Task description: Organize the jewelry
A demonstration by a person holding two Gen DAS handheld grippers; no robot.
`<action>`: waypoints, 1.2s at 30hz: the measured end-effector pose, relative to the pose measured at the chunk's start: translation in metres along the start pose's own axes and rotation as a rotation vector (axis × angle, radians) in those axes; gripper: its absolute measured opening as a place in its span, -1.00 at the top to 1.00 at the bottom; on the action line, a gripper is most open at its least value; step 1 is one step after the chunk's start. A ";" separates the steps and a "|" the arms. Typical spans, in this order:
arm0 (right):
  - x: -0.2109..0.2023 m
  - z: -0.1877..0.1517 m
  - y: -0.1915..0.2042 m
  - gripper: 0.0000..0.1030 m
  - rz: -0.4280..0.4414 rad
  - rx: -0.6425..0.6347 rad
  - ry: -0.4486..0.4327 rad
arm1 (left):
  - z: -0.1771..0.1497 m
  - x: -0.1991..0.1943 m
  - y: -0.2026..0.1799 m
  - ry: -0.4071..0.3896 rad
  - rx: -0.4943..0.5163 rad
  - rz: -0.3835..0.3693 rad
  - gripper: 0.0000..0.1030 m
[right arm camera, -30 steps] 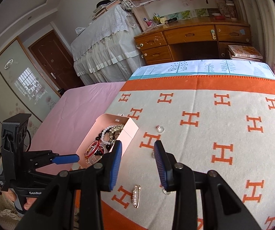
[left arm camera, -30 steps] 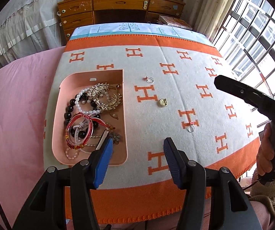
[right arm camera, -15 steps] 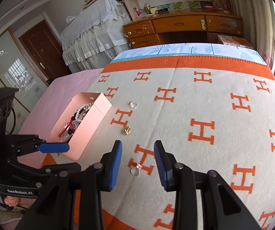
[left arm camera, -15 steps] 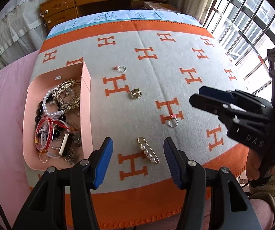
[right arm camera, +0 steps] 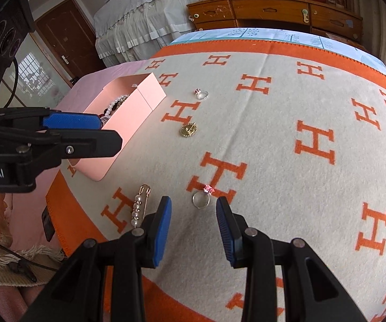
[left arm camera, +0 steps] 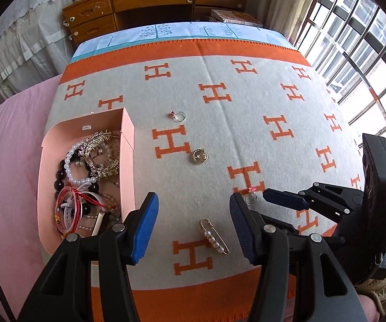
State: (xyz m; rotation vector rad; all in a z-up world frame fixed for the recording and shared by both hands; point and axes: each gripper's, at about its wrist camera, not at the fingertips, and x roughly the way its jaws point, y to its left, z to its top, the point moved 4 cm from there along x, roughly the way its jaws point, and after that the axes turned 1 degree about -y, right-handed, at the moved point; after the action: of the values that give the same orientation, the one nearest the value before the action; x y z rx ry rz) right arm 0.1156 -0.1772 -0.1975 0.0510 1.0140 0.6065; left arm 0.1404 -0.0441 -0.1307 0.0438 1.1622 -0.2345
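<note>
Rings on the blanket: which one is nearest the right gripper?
The pink-stone ring, just ahead of the right gripper; the red-stone ring lies farther off.

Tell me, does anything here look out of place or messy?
Yes: four pieces lie loose on the blanket outside the pink box: two rings, a gold pendant and a pearl pin. Inside the box, bracelets are heaped together.

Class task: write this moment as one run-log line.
right gripper: open, above pink-stone ring | left gripper: open, empty | pearl pin: on blanket
</note>
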 end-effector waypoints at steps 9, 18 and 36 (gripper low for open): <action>0.017 0.006 0.010 0.48 -0.088 -0.031 -0.003 | 0.013 0.004 0.011 -0.011 -0.028 -0.022 -0.04; 0.026 0.012 0.019 0.73 -0.243 -0.108 -0.045 | 0.036 0.018 0.020 -0.018 -0.083 -0.049 -0.04; 0.013 0.012 -0.011 0.84 -0.181 0.011 -0.080 | 0.097 0.088 0.025 0.105 -0.244 -0.082 0.22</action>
State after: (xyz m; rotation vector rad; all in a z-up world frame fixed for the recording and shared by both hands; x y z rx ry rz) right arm 0.1353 -0.1766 -0.2047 -0.0063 0.9325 0.4306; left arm 0.2659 -0.0488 -0.1745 -0.2083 1.2914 -0.1629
